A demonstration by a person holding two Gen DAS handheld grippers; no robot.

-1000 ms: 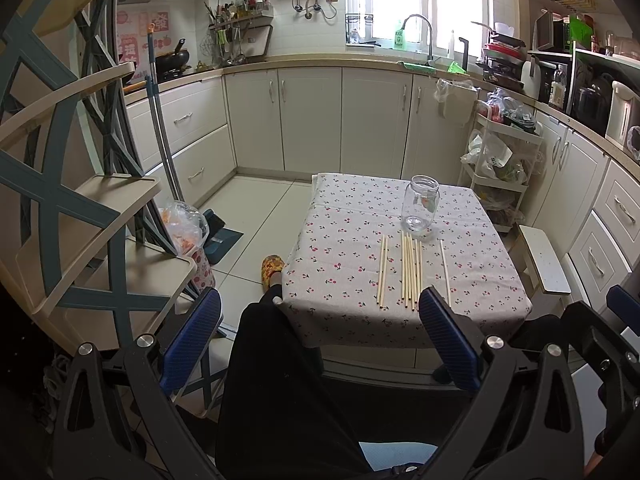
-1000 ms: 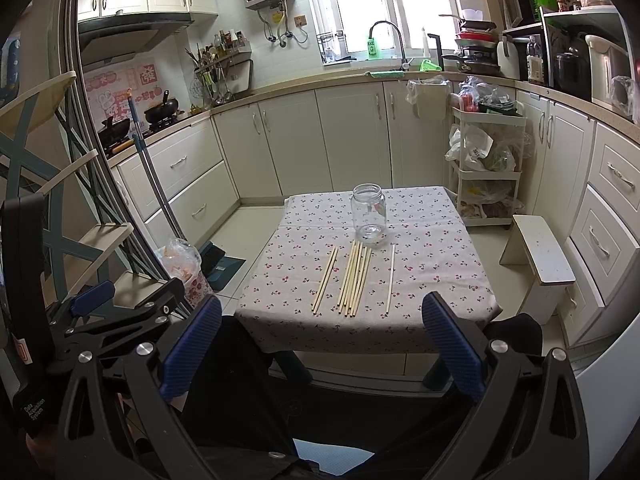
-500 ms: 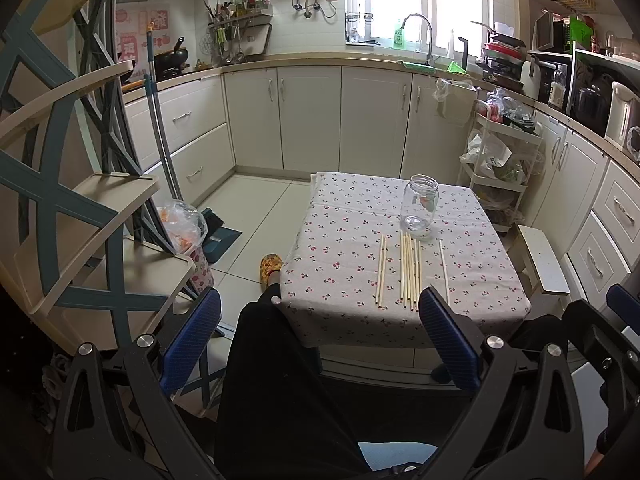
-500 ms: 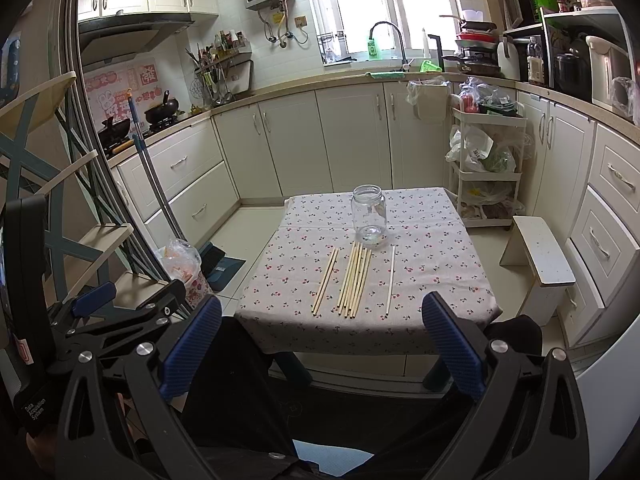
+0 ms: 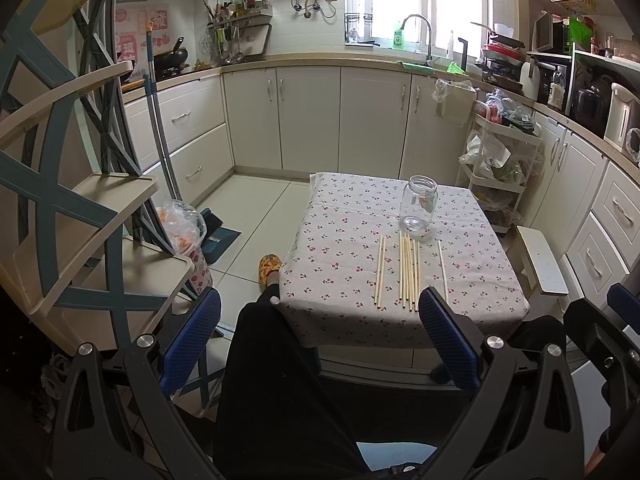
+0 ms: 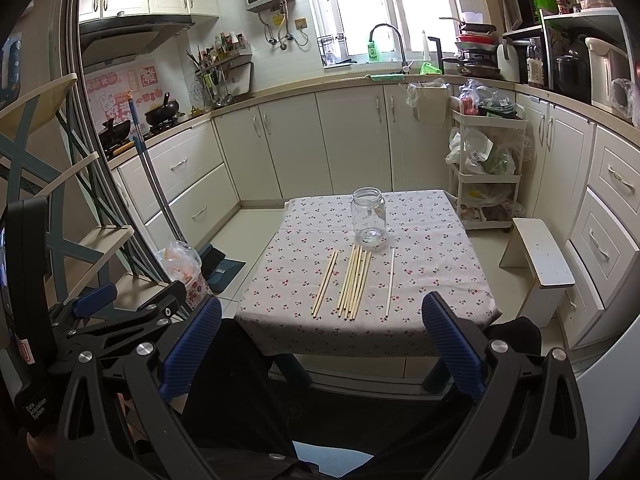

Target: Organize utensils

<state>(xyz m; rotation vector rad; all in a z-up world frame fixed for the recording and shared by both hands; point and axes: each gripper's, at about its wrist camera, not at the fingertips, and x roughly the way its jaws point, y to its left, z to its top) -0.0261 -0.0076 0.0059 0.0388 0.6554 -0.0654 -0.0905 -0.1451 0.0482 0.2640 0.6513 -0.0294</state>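
Note:
Several wooden chopsticks [image 5: 408, 272] lie side by side on a small table with a cherry-print cloth [image 5: 344, 240]; they also show in the right wrist view [image 6: 354, 282]. One pale chopstick [image 6: 390, 282] lies apart to their right. An empty clear glass jar [image 5: 418, 207] stands upright just behind them, also seen in the right wrist view [image 6: 368, 217]. My left gripper [image 5: 320, 338] is open and empty, held back from the table's near edge. My right gripper [image 6: 322, 344] is open and empty, also short of the table.
A tiered shelf rack [image 5: 80, 208] stands at the left. A broom and dustpan [image 5: 168, 168] lean on the cabinets. A white stool [image 6: 540, 256] and a trolley with bags [image 6: 486, 160] stand right of the table. The person's dark-clad legs [image 5: 280, 380] sit below the grippers.

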